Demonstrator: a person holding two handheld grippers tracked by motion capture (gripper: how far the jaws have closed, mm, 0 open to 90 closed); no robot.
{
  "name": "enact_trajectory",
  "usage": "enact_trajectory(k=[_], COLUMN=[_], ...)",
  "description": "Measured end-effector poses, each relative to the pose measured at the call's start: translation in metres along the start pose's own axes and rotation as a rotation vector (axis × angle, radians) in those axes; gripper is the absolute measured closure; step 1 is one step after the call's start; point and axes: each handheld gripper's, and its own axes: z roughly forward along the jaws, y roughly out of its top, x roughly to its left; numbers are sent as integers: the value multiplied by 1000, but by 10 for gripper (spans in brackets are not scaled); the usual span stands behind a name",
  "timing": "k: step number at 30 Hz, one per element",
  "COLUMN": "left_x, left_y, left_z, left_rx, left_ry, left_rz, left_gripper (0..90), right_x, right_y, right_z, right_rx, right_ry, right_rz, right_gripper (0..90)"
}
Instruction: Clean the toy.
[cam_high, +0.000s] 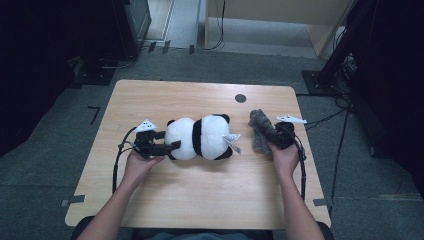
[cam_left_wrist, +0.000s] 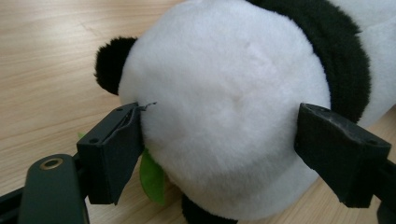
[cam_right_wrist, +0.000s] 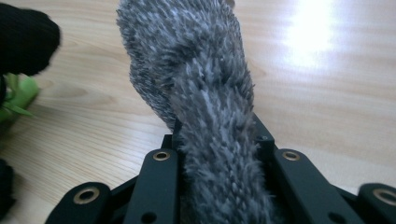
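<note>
Panda (cam_high: 200, 137) lies at table (cam_high: 200, 200) centre. Left gripper (cam_high: 172, 146), at its 9 o'clock, spreads wide, pads against white plush. Right gripper (cam_high: 274, 136), at its 3 o'clock, clamps grey fur (cam_right_wrist: 205, 116).

the high view is dim and soft, with a cool cast; the table (cam_high: 200, 195) is evenly lit from above, and the floor and corners around it sink into near black. shadows on the wood are faint. in the left gripper view the panda (cam_left_wrist: 224, 107) is bright and fairly sharp, the near jaws slightly soft. in the right gripper view a white glare patch lies on the wood at upper right, and the grey fur (cam_right_wrist: 205, 116) is crisp.
</note>
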Motion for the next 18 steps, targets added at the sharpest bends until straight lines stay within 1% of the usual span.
enact_trajectory(k=[1, 3, 7, 9, 11, 12, 14, 16, 18], left_x=[0, 1, 1, -1, -1, 0, 2, 5, 8], left_y=[-1, -1, 0, 0, -1, -2, -3, -5, -7], left_z=[0, 1, -2, -1, 2, 5, 7, 9, 11], left_rx=[-8, -10, 0, -2, 3, 5, 6, -4, -19], left_ry=[-1, -5, -9, -10, -5, -4, -18, -36, -56], left_rz=[3, -6, -9, 2, 15, 10, -8, -15, -19], left_gripper=[158, 155, 151, 149, 124, 108, 82, 72, 70], right_x=[2, 4, 7, 9, 12, 14, 17, 21, 23], right_y=[2, 5, 9, 11, 15, 16, 18, 19, 20], right_z=[-2, -7, -14, -18, -22, -24, -27, -29, -30], right_rx=[-5, -14, -3, -8, -9, -15, -15, -7, -9], right_ry=[5, 24, 44, 54, 64, 65, 70, 72, 82], right_rz=[-1, -5, -18, -26, -31, -36, -51, -67, -68], right_gripper=[719, 719, 720, 721, 721, 720, 719, 718, 718])
